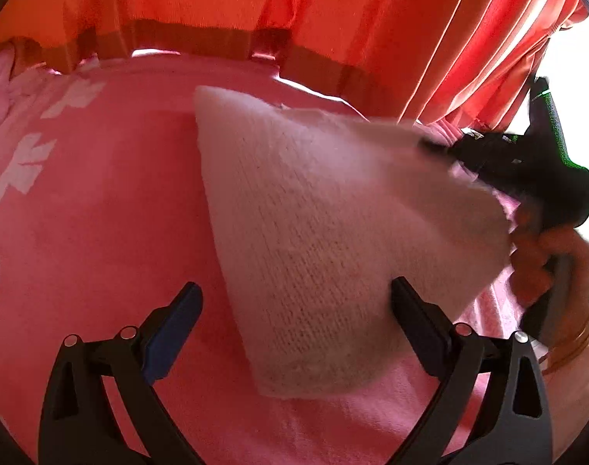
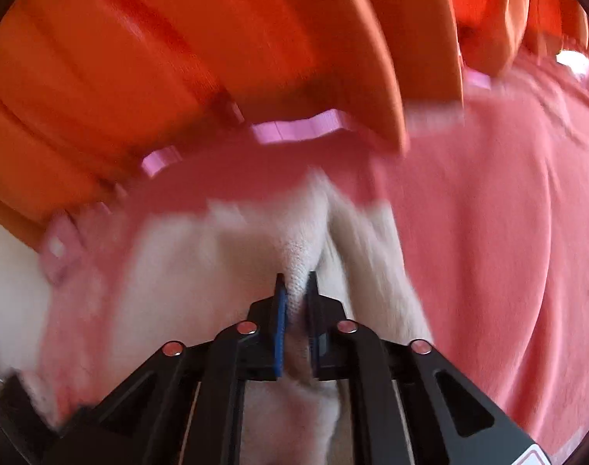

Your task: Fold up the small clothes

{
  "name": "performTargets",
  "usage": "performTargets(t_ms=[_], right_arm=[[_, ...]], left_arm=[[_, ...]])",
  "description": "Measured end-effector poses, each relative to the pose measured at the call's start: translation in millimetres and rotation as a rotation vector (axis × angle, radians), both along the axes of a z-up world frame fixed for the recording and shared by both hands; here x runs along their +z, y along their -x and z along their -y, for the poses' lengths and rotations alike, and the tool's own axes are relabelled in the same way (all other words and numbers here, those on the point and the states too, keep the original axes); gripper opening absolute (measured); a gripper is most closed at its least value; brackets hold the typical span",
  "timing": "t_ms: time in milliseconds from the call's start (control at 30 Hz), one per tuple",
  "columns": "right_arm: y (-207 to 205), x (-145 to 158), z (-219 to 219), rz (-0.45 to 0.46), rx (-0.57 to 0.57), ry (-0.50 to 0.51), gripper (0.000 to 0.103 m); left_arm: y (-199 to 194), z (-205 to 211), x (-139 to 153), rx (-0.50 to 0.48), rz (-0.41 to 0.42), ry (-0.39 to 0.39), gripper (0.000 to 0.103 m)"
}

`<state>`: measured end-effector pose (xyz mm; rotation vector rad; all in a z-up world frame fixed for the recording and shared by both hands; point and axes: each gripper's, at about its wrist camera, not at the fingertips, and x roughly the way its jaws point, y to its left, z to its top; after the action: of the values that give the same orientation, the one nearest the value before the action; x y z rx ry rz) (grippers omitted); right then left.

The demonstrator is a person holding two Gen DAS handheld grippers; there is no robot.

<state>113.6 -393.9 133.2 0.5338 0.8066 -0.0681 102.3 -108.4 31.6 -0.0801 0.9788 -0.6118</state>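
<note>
Folding the white knit cloth (image 1: 333, 232) goes best from here if the pinched edge is carried across low and steady, so the loose half lands square on the half that lies flat on the pink bed cover (image 1: 100, 213). In my judgement the pull should stay gentle; a knit this soft will stretch or drag the lower layer out of line if tugged. The corner nearest the left claw (image 1: 294, 325) looks like the one to pin down while the other side travels.

The right claw (image 2: 296, 294) is nearly closed, with a bunched ridge of the cloth clamped between its blue pad and the black one; the cloth rises in a fold ahead of it. The blur in its own view fits a hand in motion. From the left wrist view it shows at the cloth's far right edge, with the person's hand (image 1: 550, 267) wrapped round its handle.

The left claw stands wide open and holds nothing. It points down at a slant over the bed, its fingers straddling the near corner of the cloth. An orange curtain (image 1: 333, 11) hangs behind.
</note>
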Motion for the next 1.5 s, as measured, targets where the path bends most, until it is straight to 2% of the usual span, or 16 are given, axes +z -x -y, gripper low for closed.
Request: performTargets(t_ms=[67, 200, 333, 400, 467, 500, 700, 800, 900, 933, 967, 1067, 1133, 1233, 1400, 1500], right_arm=[[8, 4, 13, 0.035, -0.034, -0.011, 0.008], [-12, -66, 22, -0.226, -0.046, 0.007, 0.008], [6, -33, 25, -0.137, -0.069, -0.017, 0.013], [37, -6, 24, -0.065, -0.094, -0.037, 0.023], [67, 6, 20, -0.035, -0.077, -0.075, 0.067], [80, 4, 17, -0.027, -0.069, -0.088, 0.070], [115, -51, -5, -0.183, -0.029, -0.225, 0.070], [110, -52, -15, -0.189, -0.005, -0.182, 0.070], [106, -46, -20, -0.149, -0.005, -0.179, 0.041], [106, -44, -19, -0.124, 0.000, -0.211, 0.018], [108, -38, -18, -0.086, -0.006, -0.230, 0.015], [128, -3, -11, 0.140, -0.008, -0.258, 0.012], [132, -8, -3, 0.105, -0.062, -0.217, 0.012], [109, -62, -6, -0.245, -0.097, -0.108, 0.012], [105, -56, -13, -0.236, -0.082, -0.055, 0.015], [117, -41, -7, -0.158, -0.138, -0.067, 0.032]], left_arm=[[-1, 2, -2, -0.009, 0.000, 0.000, 0.095], [1, 13, -13, -0.042, -0.008, -0.022, 0.095], [3, 13, -10, -0.038, 0.008, -0.018, 0.095], [6, 8, -2, -0.028, 0.043, -0.014, 0.095], [10, 3, 5, -0.028, 0.065, -0.025, 0.094], [13, 1, 7, -0.033, 0.065, -0.044, 0.094], [44, -7, -1, -0.105, 0.041, -0.140, 0.094], [49, -13, -13, -0.045, 0.062, -0.216, 0.094], [43, -16, -13, 0.010, 0.087, -0.186, 0.093], [41, -17, -9, 0.022, 0.101, -0.158, 0.093], [40, -18, -7, 0.029, 0.112, -0.143, 0.091], [34, -20, -8, 0.051, 0.098, -0.133, 0.061], [29, -26, -21, 0.081, 0.012, -0.149, 0.046], [29, -29, -31, 0.088, -0.024, -0.170, 0.046], [37, -25, -25, 0.075, -0.006, -0.150, 0.045], [46, -35, -5, 0.057, 0.007, -0.065, 0.049]])
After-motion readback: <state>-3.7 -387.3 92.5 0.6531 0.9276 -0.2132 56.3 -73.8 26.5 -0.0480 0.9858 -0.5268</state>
